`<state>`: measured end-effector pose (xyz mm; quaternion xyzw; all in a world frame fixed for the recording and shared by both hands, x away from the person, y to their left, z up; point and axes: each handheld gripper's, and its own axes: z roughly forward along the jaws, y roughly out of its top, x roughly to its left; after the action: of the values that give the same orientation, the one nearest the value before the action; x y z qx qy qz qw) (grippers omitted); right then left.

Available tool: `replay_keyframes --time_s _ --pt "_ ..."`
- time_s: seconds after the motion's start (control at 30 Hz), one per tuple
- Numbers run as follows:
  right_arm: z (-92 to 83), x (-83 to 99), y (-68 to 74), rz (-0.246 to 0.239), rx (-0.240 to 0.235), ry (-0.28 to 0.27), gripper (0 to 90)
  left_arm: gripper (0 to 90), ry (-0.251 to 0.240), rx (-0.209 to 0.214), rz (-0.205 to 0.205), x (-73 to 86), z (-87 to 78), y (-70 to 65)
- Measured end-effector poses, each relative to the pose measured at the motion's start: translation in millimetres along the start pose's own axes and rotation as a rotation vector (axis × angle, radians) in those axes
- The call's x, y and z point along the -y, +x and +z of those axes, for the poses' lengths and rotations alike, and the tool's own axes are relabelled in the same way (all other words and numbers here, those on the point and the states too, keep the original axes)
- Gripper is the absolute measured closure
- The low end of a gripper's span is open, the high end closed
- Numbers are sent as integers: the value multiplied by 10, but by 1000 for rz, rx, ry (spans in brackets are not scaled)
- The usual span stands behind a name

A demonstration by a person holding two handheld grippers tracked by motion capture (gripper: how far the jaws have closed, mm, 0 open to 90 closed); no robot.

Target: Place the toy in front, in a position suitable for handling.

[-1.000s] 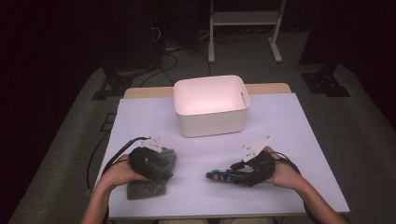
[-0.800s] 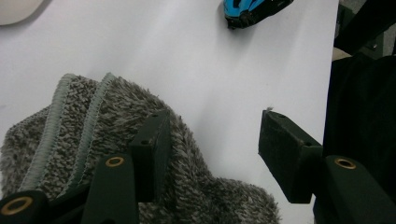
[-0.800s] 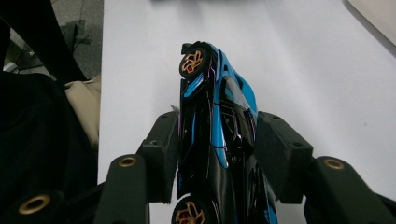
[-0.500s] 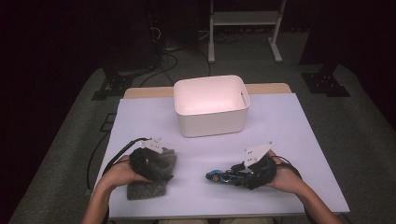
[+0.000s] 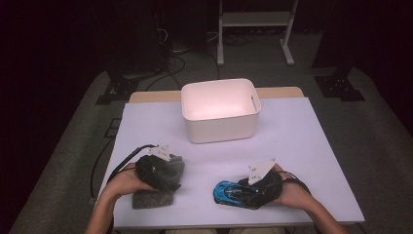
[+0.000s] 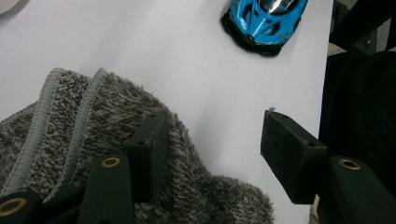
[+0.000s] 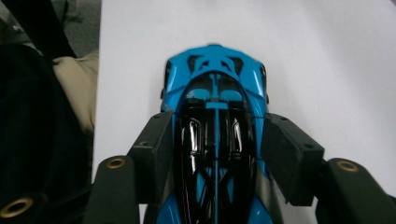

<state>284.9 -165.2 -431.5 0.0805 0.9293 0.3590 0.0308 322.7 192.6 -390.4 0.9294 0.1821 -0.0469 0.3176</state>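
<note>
a: listing item one: blue toy car, on the tabletop at its near right. where is the right tool?

b: straddling it. car's long axis runs along the tool's own line, nose pointing away from the right hand, toward the left tool. jaws have just been opening; the car sits between them, left pad close against its flank, right pad showing a gap, so i judge it released.

a: item two?

b: grey fleecy cloth, near left. left tool is unclenched, one jaw lying on the pile, the other over bare tabletop, nothing gripped.

a: and the white bin?

b: well beyond both, centre back; the car's axis lies crosswise to that path.
</note>
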Motion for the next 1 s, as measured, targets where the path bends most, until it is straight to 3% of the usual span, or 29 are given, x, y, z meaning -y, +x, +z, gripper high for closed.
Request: replay_keyframes --time_s 0.27,0.53,0.73,1.0 --pt "3 52 -17 41 -19 -32 320 385 -17 -5 -15 40 9 8" --pt "48 -8 46 7 3 -4 245 353 -32 -14 -22 62 0 -8" --pt "88 -28 30 17 17 16 218 316 -34 -20 -30 98 8 -7" --pt "123 -12 -38 47 -25 5 214 272 -55 -48 -27 139 -23 -34"
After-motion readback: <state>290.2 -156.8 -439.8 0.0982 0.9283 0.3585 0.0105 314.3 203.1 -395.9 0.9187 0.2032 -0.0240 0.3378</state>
